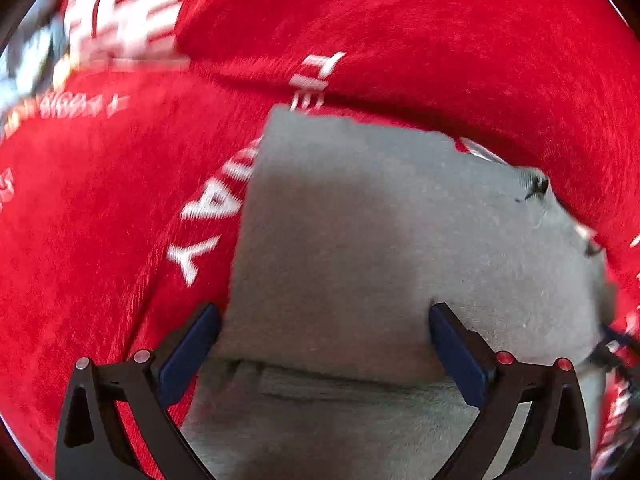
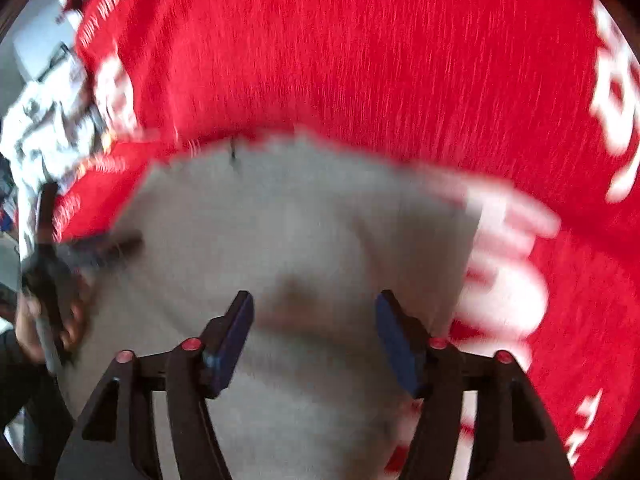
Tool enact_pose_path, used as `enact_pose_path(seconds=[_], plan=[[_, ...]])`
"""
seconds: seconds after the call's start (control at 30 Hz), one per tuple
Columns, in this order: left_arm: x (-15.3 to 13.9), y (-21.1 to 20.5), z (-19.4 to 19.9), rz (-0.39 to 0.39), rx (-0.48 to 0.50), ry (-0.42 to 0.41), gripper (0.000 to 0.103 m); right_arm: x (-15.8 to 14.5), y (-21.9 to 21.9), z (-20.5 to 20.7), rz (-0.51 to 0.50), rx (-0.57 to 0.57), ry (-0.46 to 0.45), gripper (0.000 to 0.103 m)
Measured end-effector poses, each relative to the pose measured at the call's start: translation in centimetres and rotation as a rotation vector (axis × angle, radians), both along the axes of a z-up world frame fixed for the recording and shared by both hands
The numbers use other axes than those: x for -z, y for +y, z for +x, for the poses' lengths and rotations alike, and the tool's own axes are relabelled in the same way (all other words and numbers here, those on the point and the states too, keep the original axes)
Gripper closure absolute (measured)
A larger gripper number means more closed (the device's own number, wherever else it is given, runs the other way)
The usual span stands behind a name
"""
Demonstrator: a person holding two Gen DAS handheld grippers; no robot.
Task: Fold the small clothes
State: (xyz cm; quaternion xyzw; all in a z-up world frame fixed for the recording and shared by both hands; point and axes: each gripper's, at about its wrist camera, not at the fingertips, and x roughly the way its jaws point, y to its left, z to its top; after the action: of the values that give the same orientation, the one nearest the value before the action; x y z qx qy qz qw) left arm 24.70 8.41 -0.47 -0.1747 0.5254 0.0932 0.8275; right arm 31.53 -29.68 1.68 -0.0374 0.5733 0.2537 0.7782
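Observation:
A small grey garment (image 1: 380, 232) lies flat on a red blanket with white lettering (image 1: 440, 40). A small dark mark sits at its far right corner. My left gripper (image 1: 324, 316) hangs over the garment's near part, open wide, its blue pads clear of the cloth. In the right wrist view the same grey garment (image 2: 280, 220) fills the middle, blurred. My right gripper (image 2: 314, 304) is open above it, with nothing pinched between its blue pads. At that view's left edge the left gripper (image 2: 52, 264) shows dark and blurred, with a hand on it.
The red blanket (image 2: 360, 60) covers the whole surface around the garment. A heap of patterned black and white clothes (image 2: 44, 120) lies at the far left, and shows blurred at the upper left of the left wrist view as a pile of clothes (image 1: 32, 60).

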Motion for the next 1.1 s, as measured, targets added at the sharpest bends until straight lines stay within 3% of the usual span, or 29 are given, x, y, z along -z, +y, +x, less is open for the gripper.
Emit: enact_pose_path(seconds=[0.03,0.13,0.2,0.27,0.3,0.37,0.43,0.47,0.5,0.57,0.67,0.73,0.8,0.87,0.93,1.1], plan=[[-0.4,0.3,-0.1,0.039,-0.011,0.012,0.000,-0.8,-0.5,-0.8,0.028,0.017,-0.058,0.033],[-2.0,0.1,-0.4,0.115,-0.030,0.003,0.000,-2.1,-1.8,-1.3,0.109,0.074,0.033,0.031],[-3.5,-0.8,-0.3,0.087,-0.001,-0.040,0.000,-3.7,-1.9,-1.6,0.149,0.082,-0.023,0.031],[-4.1,-2.2,0.0,0.091,0.040,-0.053,0.000,-4.9,-1.4,-0.8,0.124,0.081,-0.115,0.031],[-4.3,-3.2,0.4,0.112,0.070,-0.059,0.000,-4.6,-0.8,-0.1,0.115,0.083,-0.117,0.030],[-3.6,-5.0,1.4,0.184,0.124,-0.037,0.000,-3.3,-0.1,1.9,0.118,0.080,-0.069,0.027],[-0.9,-5.2,2.6,0.222,0.143,0.051,0.000,-0.6,0.2,3.5,0.042,0.118,-0.015,0.026],[-0.6,-4.9,2.5,0.192,0.139,0.036,0.000,1.0,0.4,4.3,-0.008,0.148,0.007,0.027],[-0.6,-4.1,2.2,0.155,0.114,0.008,0.000,1.1,0.6,4.4,0.003,0.153,-0.036,0.027],[-1.0,-3.3,2.1,0.135,0.106,0.035,0.000,0.1,1.3,3.8,-0.055,0.176,-0.055,0.027],[-2.2,-3.5,0.9,0.168,0.101,0.013,0.000,-2.3,2.8,0.0,-0.047,0.123,-0.155,0.026],[-2.3,-4.1,-1.1,0.122,0.092,0.010,0.000,-2.9,3.9,-3.1,-0.057,0.087,-0.186,0.025],[-1.9,-5.5,-3.4,0.106,0.120,0.027,0.000,-2.3,5.0,-6.3,-0.071,0.054,-0.177,0.025],[-1.2,-7.0,-5.4,0.177,0.151,0.057,0.000,0.0,6.0,-9.1,-0.180,0.039,-0.122,0.025],[-1.8,-7.8,-8.6,0.224,0.165,0.004,0.000,-0.7,5.5,-11.8,-0.167,0.065,-0.180,0.023],[-1.9,-6.8,-14.1,0.171,0.209,0.030,0.000,-1.7,3.1,-17.2,-0.147,0.068,-0.090,0.023]])
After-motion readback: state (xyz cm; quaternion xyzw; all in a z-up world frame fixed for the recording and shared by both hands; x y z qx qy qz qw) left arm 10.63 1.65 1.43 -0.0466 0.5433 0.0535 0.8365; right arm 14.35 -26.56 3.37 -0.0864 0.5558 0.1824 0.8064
